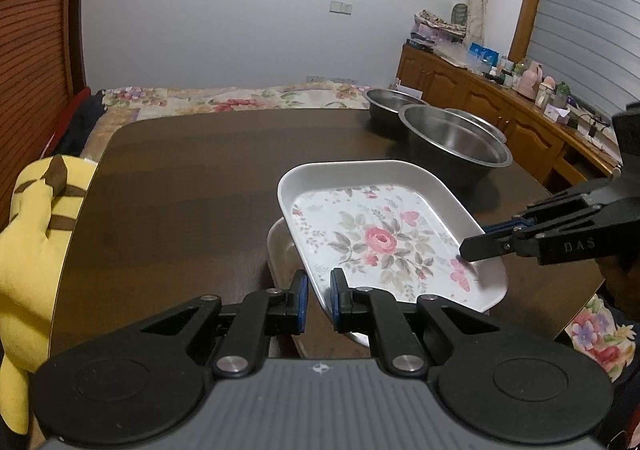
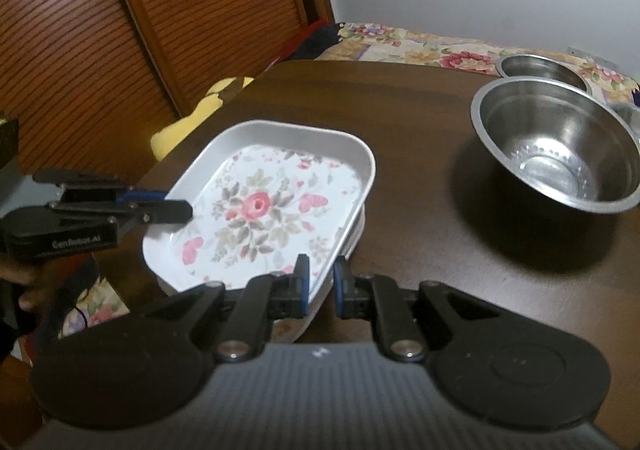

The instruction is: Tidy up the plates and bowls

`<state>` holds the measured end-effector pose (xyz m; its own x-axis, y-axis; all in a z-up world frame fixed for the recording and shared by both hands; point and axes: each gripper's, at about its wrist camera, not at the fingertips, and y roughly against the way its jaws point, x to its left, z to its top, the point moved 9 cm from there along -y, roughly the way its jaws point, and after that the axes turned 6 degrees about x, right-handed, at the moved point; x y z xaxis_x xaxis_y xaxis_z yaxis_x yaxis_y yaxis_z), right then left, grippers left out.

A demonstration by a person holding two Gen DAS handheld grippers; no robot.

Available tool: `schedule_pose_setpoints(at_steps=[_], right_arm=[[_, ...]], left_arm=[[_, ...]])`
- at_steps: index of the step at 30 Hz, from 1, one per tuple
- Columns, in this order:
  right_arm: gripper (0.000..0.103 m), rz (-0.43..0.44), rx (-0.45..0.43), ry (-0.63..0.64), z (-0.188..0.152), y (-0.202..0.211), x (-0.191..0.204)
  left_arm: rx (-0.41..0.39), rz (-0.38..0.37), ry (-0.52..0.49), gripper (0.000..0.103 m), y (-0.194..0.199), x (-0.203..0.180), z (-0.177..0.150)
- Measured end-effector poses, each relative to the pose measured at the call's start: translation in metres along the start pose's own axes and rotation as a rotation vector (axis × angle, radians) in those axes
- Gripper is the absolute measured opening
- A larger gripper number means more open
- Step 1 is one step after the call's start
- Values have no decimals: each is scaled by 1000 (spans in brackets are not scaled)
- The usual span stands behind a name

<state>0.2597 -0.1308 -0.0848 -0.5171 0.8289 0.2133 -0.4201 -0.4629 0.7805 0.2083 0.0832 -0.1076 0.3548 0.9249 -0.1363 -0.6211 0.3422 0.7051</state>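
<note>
Clamping opposite rims of the stiff, light, slippery floral plate (image 1: 376,234), both grippers' jaws are lowering it onto the bench-edge stack.

yellow plush toy (image 1: 32,234) off the table's (image 1: 180,178) left edge; floral bedding (image 1: 224,98) past its far edge; cluttered wooden sideboard (image 1: 480,90) along the right wall; slatted wooden doors (image 2: 120,30) at left.
</note>
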Motion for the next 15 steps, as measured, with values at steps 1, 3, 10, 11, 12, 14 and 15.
schedule_pose_setpoints(at_steps=[1,3,10,11,12,14,15], right_arm=[[14,3,-7,-4,-2,-1,0],[14,-1,-16,-1,-5,-2,0],[14,-19,-55,3,-12,-2,3],[14,-22,-61,4,-11,0,2],[14,-25,-69,3,-11,0,3],[14,-23,-83,-4,-11,2,2],[14,-19,-90,-12,-11,2,1]], left_arm=[[1,1,-1,12,0,0,-1],[0,1,-4,12,2,-2,-2],[-7,13,-9,12,2,-4,-8],[-8,15,-10,12,2,-4,-9],[-7,15,-10,12,2,-5,-8],[-7,17,-10,12,1,-4,-9],[-7,18,-10,12,1,-4,-10]])
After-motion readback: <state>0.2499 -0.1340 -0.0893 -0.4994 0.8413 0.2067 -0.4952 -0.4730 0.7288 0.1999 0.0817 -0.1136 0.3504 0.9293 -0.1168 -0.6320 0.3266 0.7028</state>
